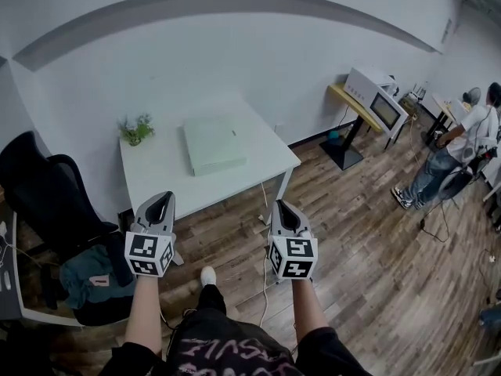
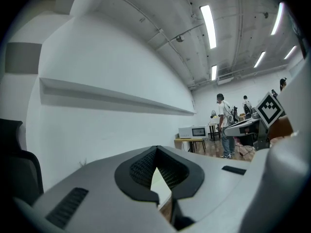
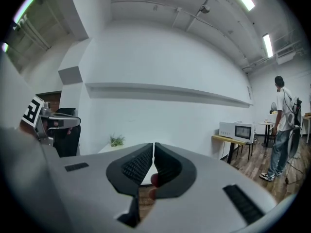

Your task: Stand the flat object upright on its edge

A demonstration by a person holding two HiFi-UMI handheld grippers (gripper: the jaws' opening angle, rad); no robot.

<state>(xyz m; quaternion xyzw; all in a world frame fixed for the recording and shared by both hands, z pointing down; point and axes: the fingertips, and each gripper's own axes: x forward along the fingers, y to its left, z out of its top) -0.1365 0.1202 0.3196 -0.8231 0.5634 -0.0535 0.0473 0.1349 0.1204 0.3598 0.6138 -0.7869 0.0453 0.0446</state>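
Your left gripper (image 1: 162, 200) and right gripper (image 1: 280, 207) are closed, empty — the pale green slab (image 1: 214, 145), possibly a box, lies flat on the desk (image 1: 156, 177).

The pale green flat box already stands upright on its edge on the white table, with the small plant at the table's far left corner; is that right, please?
Not quite: the head view shows the pale green flat box lying flat on the white table, not upright on its edge. The small plant is at the table's far left corner.
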